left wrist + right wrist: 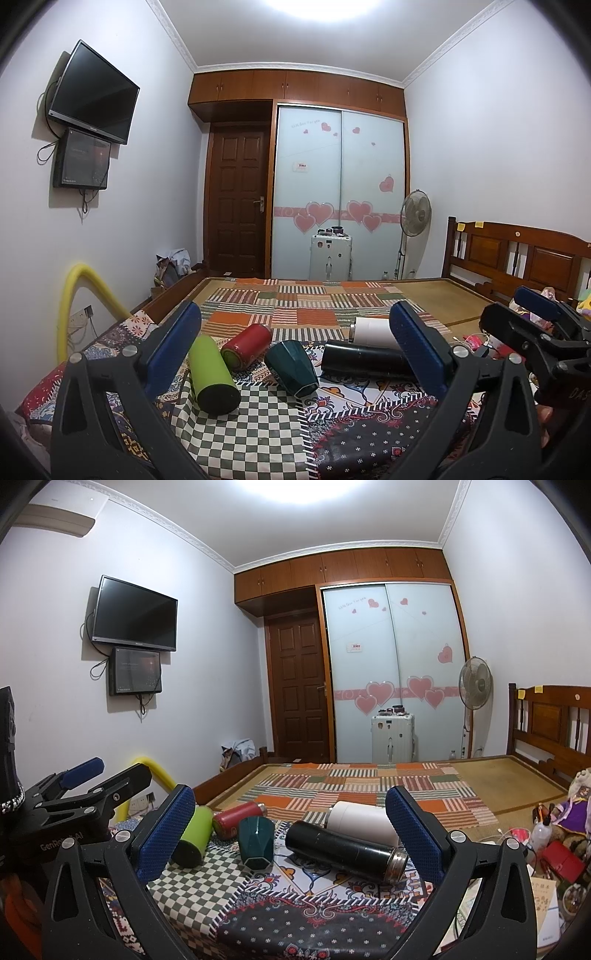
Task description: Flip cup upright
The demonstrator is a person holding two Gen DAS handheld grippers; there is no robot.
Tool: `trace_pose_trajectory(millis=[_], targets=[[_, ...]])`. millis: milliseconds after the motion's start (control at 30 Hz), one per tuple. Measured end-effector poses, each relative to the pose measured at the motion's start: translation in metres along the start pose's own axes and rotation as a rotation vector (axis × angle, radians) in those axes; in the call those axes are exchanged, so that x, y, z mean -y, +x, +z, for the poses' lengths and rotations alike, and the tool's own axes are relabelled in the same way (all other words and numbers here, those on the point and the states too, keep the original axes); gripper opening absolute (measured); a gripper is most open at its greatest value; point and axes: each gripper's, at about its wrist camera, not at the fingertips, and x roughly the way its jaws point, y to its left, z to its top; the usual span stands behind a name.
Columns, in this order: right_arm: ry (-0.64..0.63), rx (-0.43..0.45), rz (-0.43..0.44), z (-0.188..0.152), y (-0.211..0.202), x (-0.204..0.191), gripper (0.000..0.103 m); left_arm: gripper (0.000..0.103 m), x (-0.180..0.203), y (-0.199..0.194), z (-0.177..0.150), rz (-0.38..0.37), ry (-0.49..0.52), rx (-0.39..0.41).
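Observation:
Several cups and flasks lie on a patterned cloth on the bed. A dark green faceted cup [291, 367] [256, 842] stands upside down, tilted. A lime green bottle [213, 373] [192, 835], a red bottle [246, 346] [236, 818], a black flask [364, 360] [345, 849] and a white bottle [373, 330] [360, 819] lie on their sides. My left gripper [295, 354] is open and empty, short of the cups. My right gripper [290, 830] is open and empty, also short of them. Each gripper shows in the other's view, at the right edge [535, 325] and the left edge [88, 786].
The bed [498, 775] with a patchwork blanket stretches ahead to a wardrobe. A wooden headboard [517, 254] and clutter [561, 834] are on the right. A yellow tube [77, 295] stands by the left wall. A suitcase [330, 256] and a fan [415, 218] stand beyond the bed.

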Motion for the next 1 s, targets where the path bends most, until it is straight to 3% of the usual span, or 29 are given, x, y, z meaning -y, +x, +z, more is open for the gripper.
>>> trace_pose_trajectory(millis=[600,833,1000], targets=[[-0.011,-0.015,-0.001,-0.004,0.006,-0.003,0.103,0.103,-0.005,0.007,-0.004,-0.002,-0.001,-0.010],[-0.054,-0.069,0.012,-0.008,0.029,-0.008,0.103,0.103,-0.021,0.024,-0.014,0.029,-0.005,-0.044],[-0.093,-0.163,0.062,-0.009,0.066,-0.013,0.103,0.103,-0.041,0.039,-0.027,0.061,-0.008,-0.082]])
